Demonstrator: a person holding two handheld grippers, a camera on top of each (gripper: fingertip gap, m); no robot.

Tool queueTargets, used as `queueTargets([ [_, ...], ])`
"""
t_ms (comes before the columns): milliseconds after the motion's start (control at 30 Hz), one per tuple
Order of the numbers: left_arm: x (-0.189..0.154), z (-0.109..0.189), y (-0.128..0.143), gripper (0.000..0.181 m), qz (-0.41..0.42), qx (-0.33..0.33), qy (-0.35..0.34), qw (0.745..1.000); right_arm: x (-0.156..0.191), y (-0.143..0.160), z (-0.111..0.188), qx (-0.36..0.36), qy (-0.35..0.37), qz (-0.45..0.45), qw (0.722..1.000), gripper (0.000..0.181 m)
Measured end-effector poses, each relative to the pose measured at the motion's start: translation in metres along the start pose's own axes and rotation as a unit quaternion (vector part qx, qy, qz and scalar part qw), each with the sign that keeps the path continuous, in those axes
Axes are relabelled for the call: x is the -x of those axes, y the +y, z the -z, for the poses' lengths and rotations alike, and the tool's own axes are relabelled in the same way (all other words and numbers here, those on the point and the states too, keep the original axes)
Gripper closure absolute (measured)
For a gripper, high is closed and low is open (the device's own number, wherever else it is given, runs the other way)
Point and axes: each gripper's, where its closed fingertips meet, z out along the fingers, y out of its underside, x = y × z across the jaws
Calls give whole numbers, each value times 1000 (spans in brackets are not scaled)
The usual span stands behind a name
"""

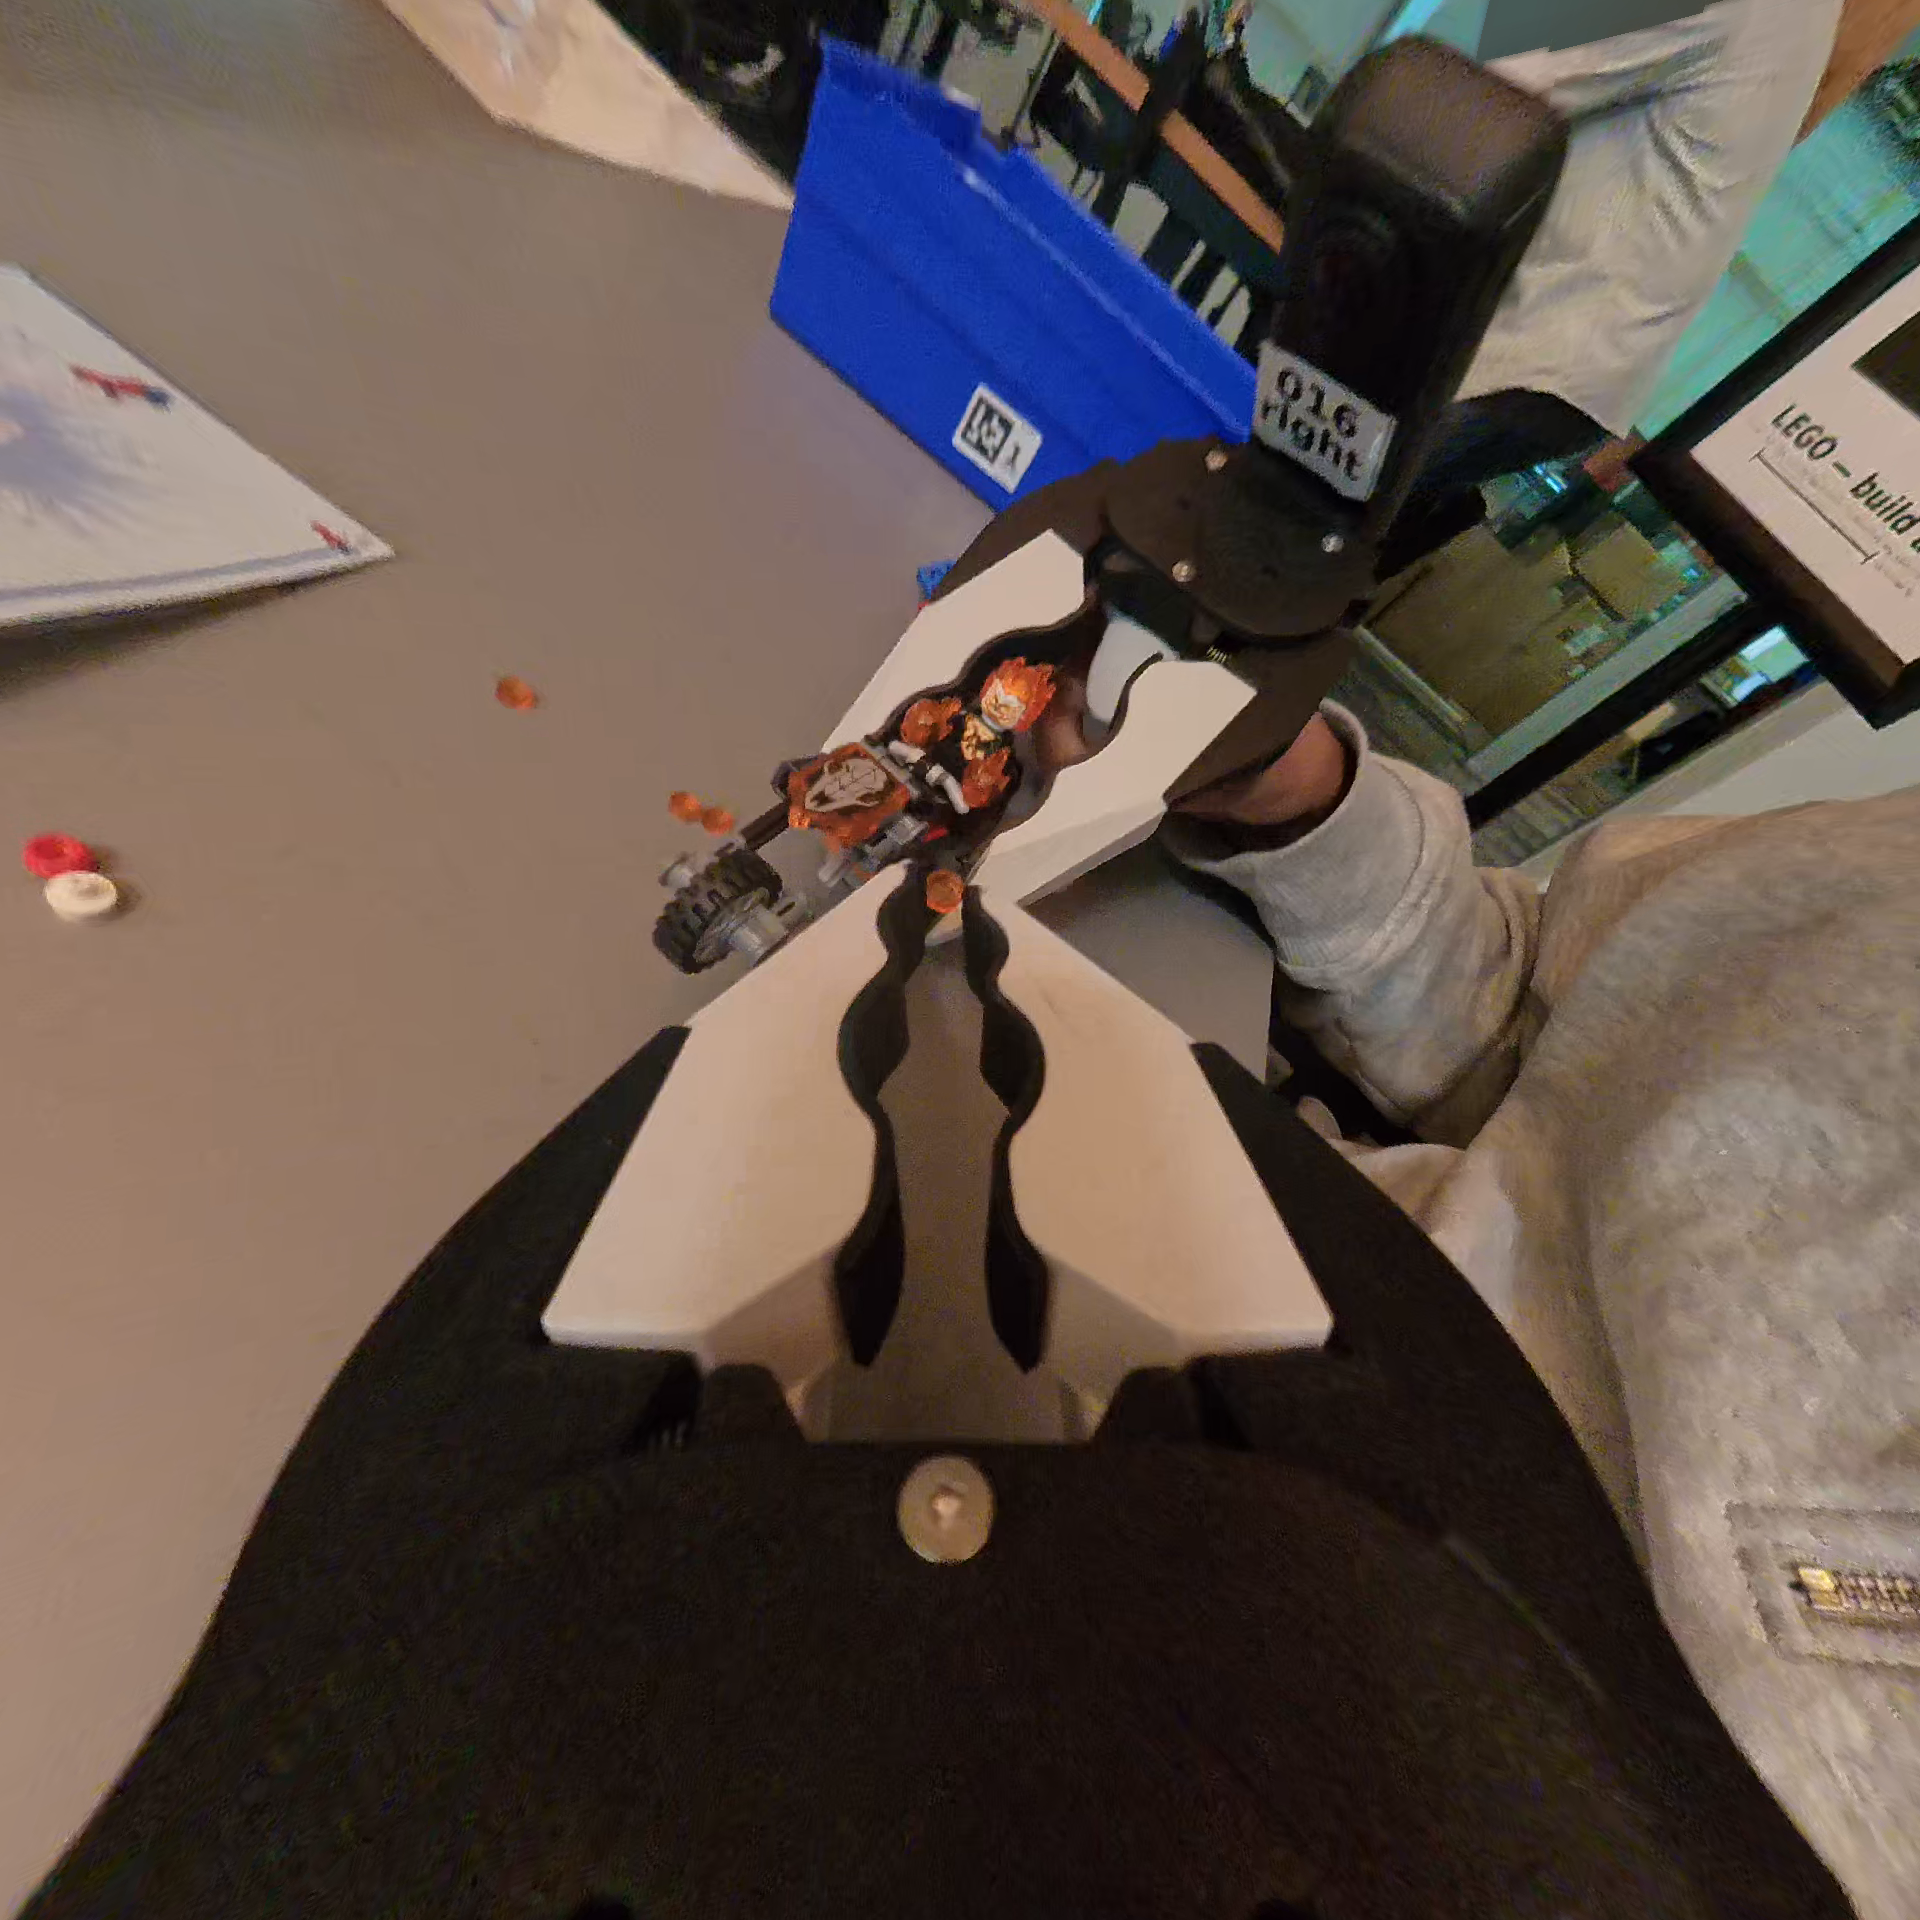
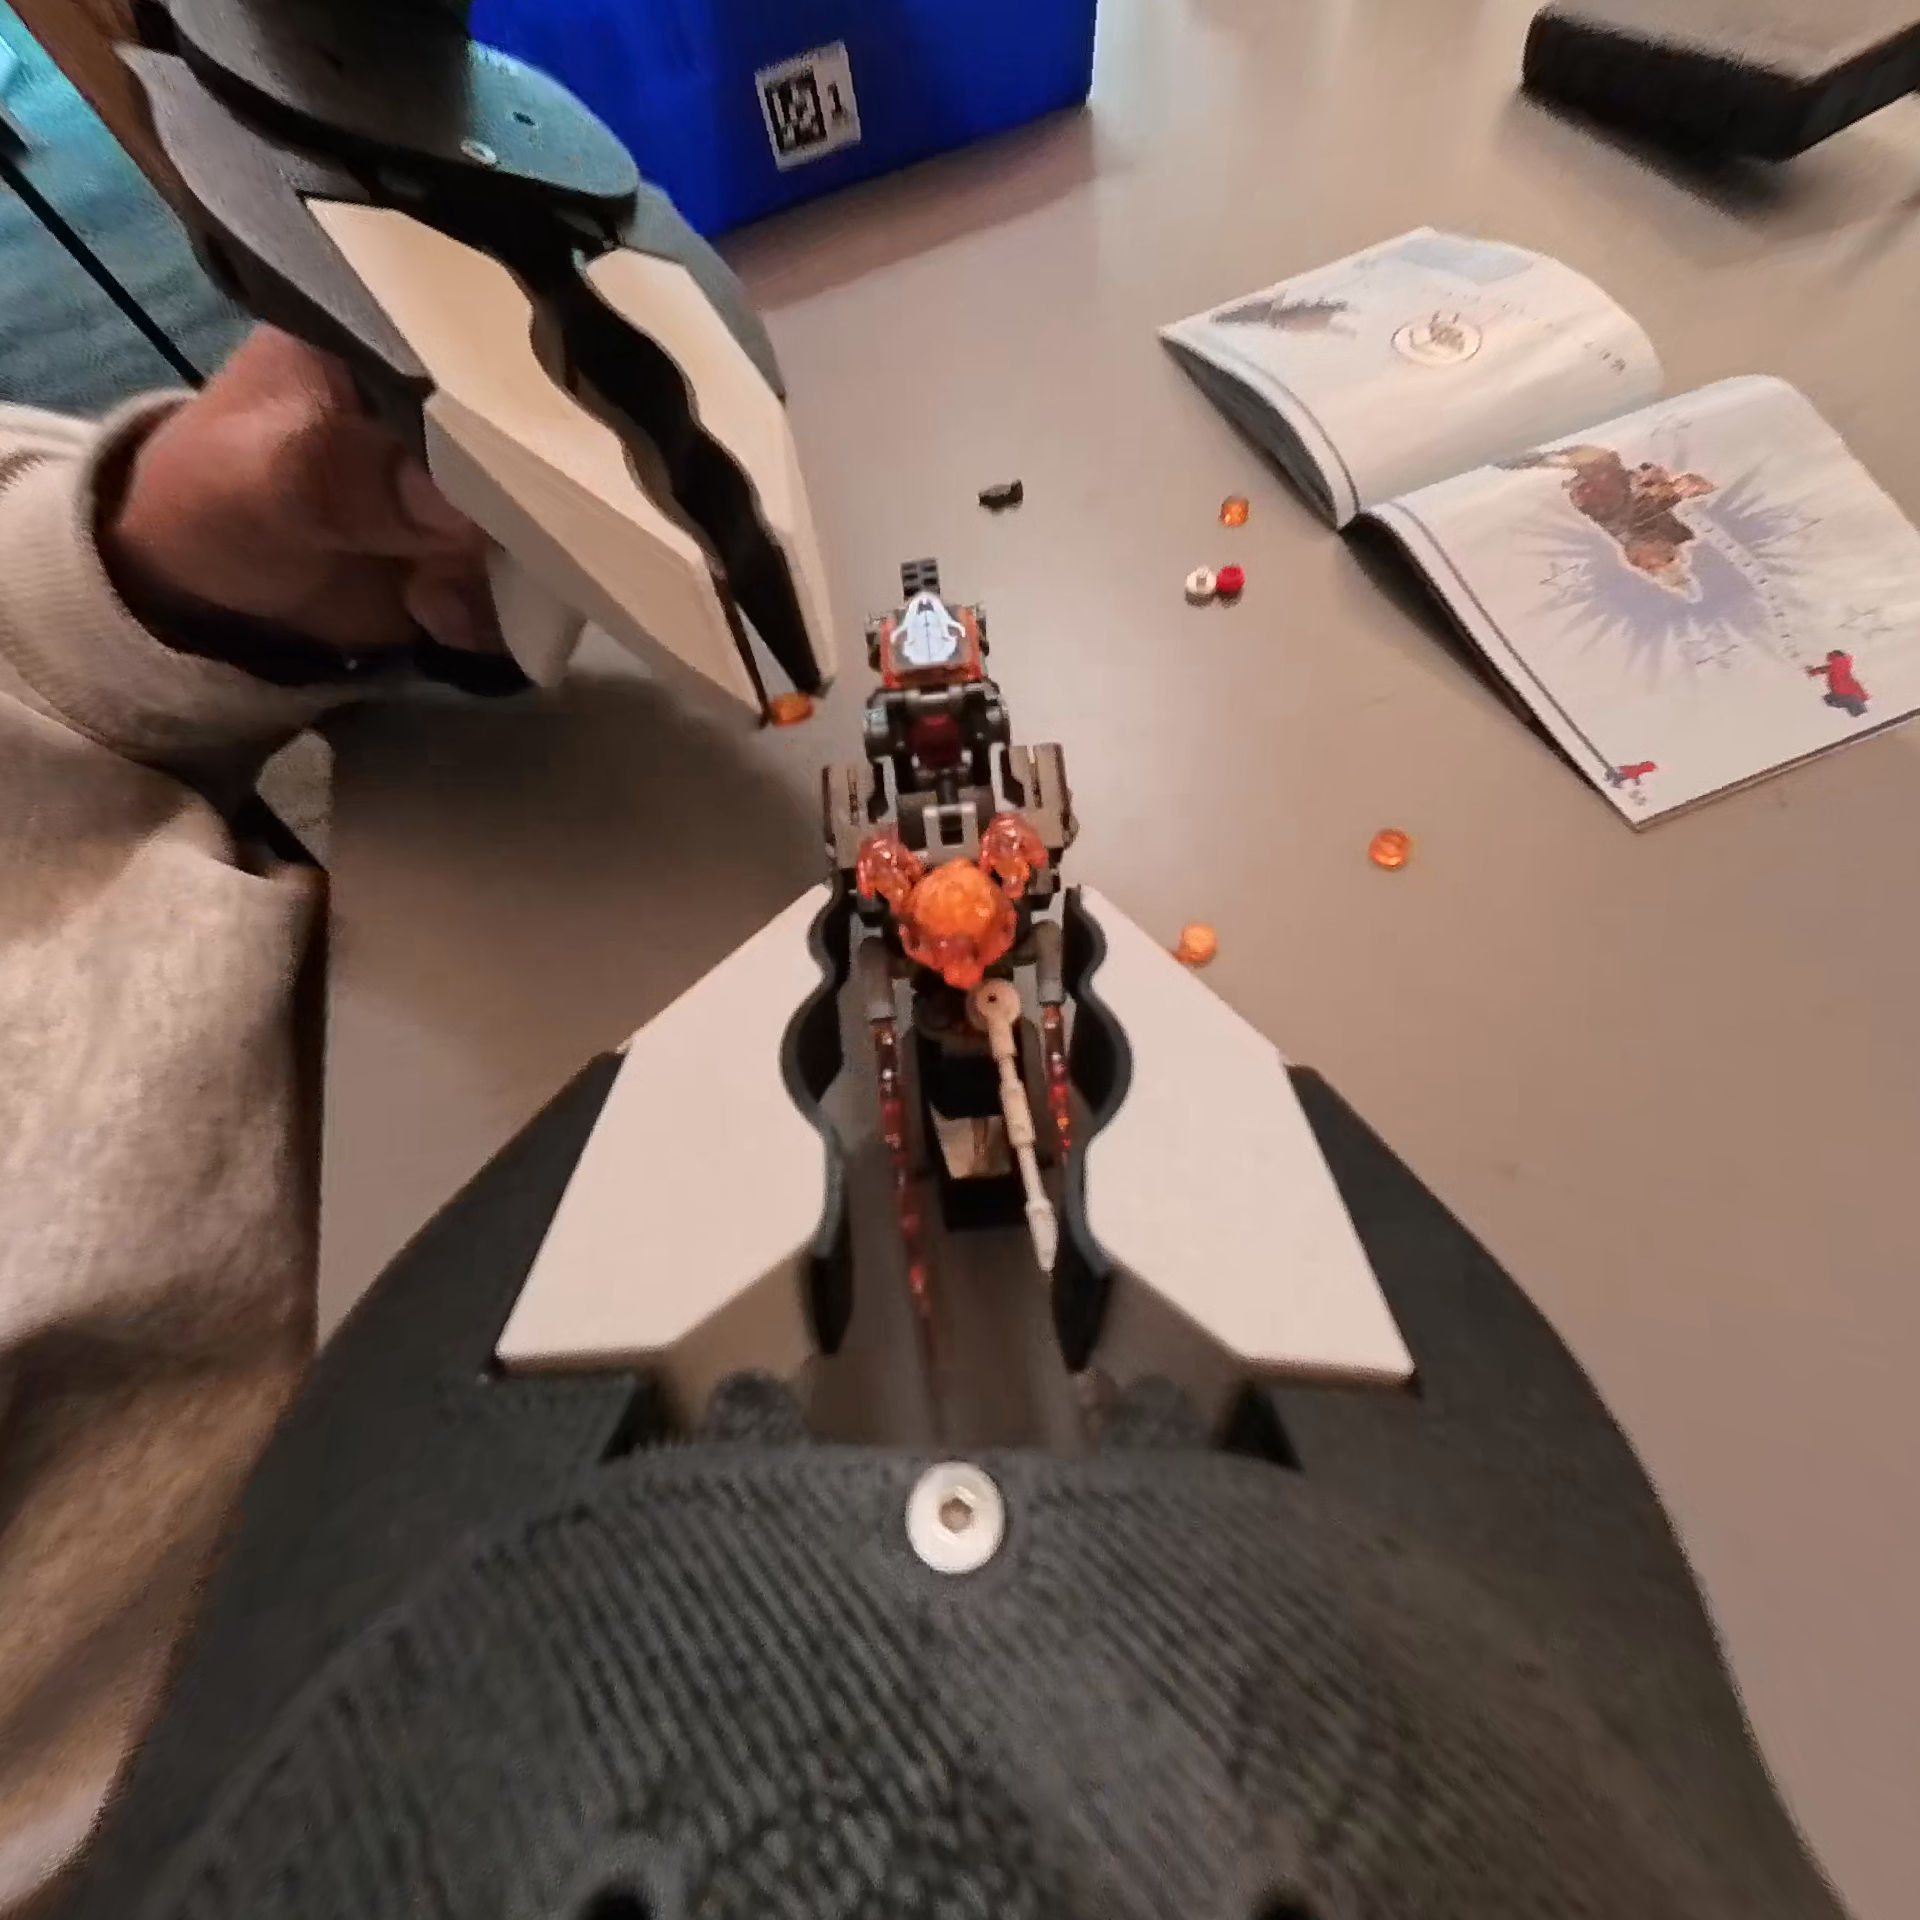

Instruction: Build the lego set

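Observation:
A lego motorbike with a flame-headed rider is held in my right gripper, whose jaws are shut on its rear; in the right wrist view the bike points away from me. My left gripper is shut on a small round orange stud at its fingertips, just beside the bike's rear. In the right wrist view the left gripper comes in from the upper left with the stud close to the bike's left side, not touching it.
An open instruction booklet lies on the grey table to the right. Loose orange studs, a red stud, a white stud and a small black piece are scattered nearby. A blue bin stands behind. The grippers' ends are close to 4 centimetres from one another. Both grippers' tips are roughly 15 centimetres from the small black piece.

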Motion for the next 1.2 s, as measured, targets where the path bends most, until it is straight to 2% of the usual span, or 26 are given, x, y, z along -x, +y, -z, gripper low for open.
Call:
queueTargets([
  [200,-14,16,-21,178,-50,-42,-16,998,5,-28,19,-98,-19,-10,995,143],
  [367,-27,8,-14,177,-78,-25,-13,997,9,-43,34,-157,-23,-2,987,143],
  [467,-20,1,5,177,-54,27,-18,998,16,-45,40,-173,-35,-1,984,143],
  [600,-14,-1,43,177,-22,123,-21,992,19,-32,45,-148,-20,5,989,143],
  [700,-11,0,70,177,-51,190,-43,980,24,-18,46,-110,-10,18,994,143],
  [833,-27,-1,98,177,-73,253,-15,965,26,-4,45,-65,5,38,997,143],
  [1000,-49,9,118,177,-109,272,8,956,34,0,44,-54,0,47,997,143],
  [1200,-62,22,130,174,-94,270,7,958,42,2,44,-54,-9,53,997,143],
])
